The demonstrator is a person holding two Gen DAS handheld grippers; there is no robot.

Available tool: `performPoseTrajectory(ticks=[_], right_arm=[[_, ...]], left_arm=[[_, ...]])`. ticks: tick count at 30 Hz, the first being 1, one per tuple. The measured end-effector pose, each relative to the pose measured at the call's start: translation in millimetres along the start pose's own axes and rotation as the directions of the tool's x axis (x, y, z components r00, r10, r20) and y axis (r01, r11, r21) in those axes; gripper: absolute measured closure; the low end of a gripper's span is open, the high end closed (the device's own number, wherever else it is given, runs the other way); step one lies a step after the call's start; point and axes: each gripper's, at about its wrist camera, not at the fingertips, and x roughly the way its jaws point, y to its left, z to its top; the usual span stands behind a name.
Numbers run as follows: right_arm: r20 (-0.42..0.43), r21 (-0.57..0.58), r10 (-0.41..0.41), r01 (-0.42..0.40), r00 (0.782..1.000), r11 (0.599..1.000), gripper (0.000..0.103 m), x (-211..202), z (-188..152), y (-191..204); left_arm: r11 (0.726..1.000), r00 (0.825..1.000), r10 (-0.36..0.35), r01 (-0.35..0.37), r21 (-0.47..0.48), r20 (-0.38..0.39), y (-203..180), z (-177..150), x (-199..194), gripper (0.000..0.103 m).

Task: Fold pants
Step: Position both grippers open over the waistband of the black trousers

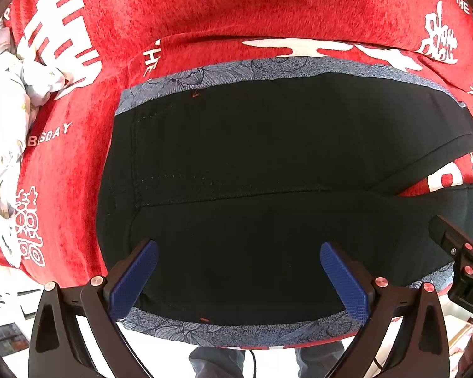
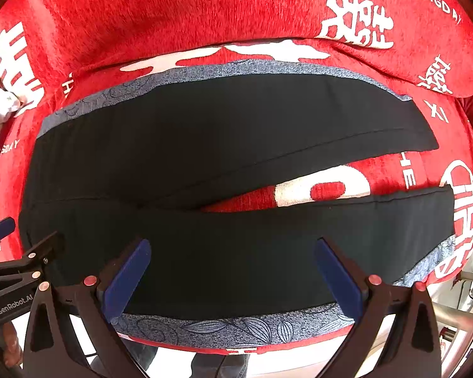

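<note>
Black pants (image 1: 252,163) lie flat on a grey-blue patterned cloth (image 1: 205,72) over a red sofa. The waistband end is at the left in the left wrist view. In the right wrist view the pants (image 2: 205,145) spread into two legs, far and near, with a gap of red between them at the right. My left gripper (image 1: 238,261) is open, hovering over the near part of the pants by the waist. My right gripper (image 2: 231,260) is open over the near leg. Neither holds anything. Each gripper shows at the edge of the other's view.
The red sofa cover (image 1: 236,3) with white characters rises behind as a backrest. A crumpled white floral cloth (image 1: 6,94) lies at the far left. The sofa's front edge (image 2: 236,348) is just below the grippers, with the person's legs and floor beneath.
</note>
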Motion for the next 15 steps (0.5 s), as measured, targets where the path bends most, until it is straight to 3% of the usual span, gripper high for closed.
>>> performPoseTrajectory(ticks=[6, 11, 15], right_arm=[[0.028, -0.009, -0.002, 0.003, 1.000, 1.000, 0.000, 3, -1, 3], [0.108, -0.012, -0.010, 0.012, 0.994, 1.000, 0.000, 3, -1, 3], [0.063, 0.003, -0.001, 0.001, 0.998, 1.000, 0.000, 6, -1, -4]], left_arm=[[1.000, 1.000, 0.003, -0.003, 0.002, -0.002, -1, 0, 1, 0.000], [1.000, 1.000, 0.015, -0.014, 0.007, -0.005, -3, 1, 4, 0.000], [0.999, 1.000, 0.028, -0.027, 0.019, -0.009, -11, 3, 5, 0.000]])
